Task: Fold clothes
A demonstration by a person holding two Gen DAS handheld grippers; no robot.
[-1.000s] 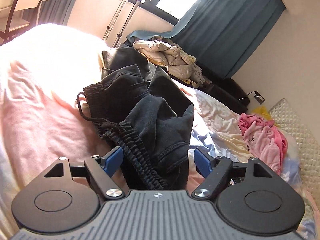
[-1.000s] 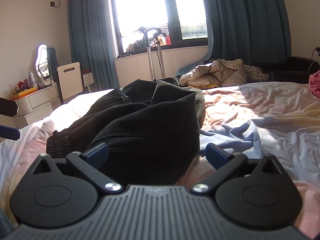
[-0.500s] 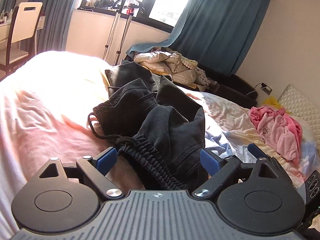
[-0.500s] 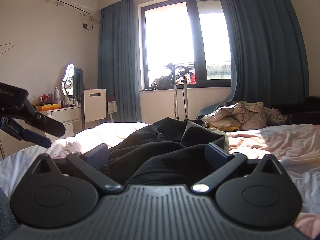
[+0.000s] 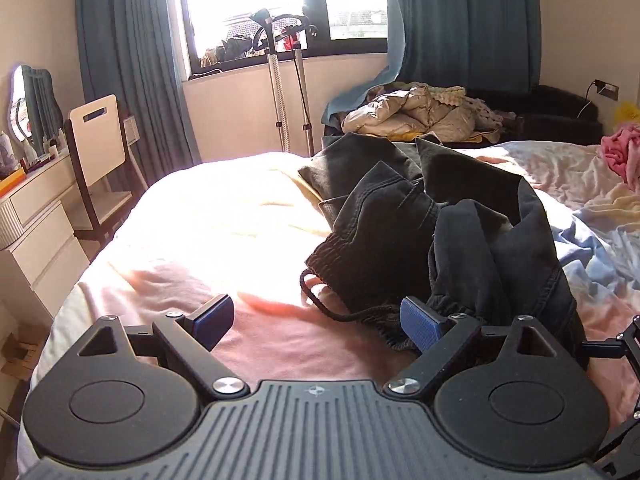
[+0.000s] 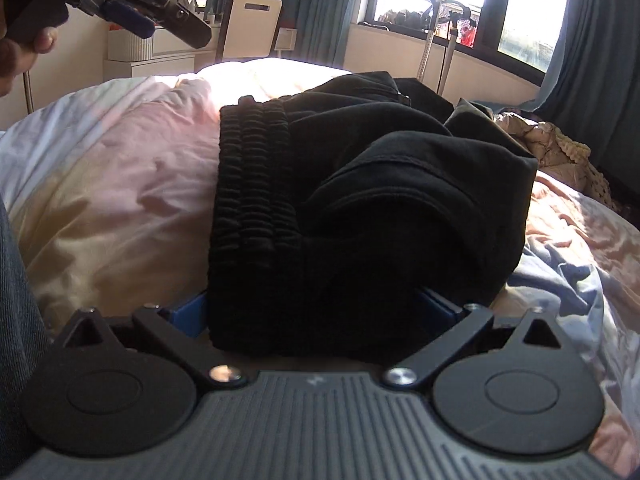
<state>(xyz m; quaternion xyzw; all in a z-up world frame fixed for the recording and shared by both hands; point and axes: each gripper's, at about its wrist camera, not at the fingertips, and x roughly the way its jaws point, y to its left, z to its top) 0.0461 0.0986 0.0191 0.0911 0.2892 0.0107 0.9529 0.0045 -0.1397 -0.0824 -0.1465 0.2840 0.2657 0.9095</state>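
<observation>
Crumpled black trousers [image 5: 440,232] with a ribbed elastic waistband [image 6: 256,184] and a drawstring [image 5: 320,300] lie on the pink-sheeted bed [image 5: 224,216]. My left gripper [image 5: 316,322] is open over bare sheet just left of the trousers, and its right pad [image 5: 420,324] is close to the waistband. The right wrist view shows this gripper [image 6: 140,20] raised at the top left in a person's hand. My right gripper [image 6: 314,310] is low at the near end of the bundle. It stands wide, with black cloth lying between its fingers and partly hiding both blue pads.
A pink garment [image 5: 624,156] lies at the far right of the bed. A beige padded jacket [image 5: 416,114] is piled beyond the bed near the teal curtain. Left of the bed stand a white dresser [image 5: 36,216] and a chair [image 5: 100,140].
My left gripper rolled and swung left, so the trousers went from between its fingers to its right. My right gripper tipped down and closed in until the bundle lay between its fingers.
</observation>
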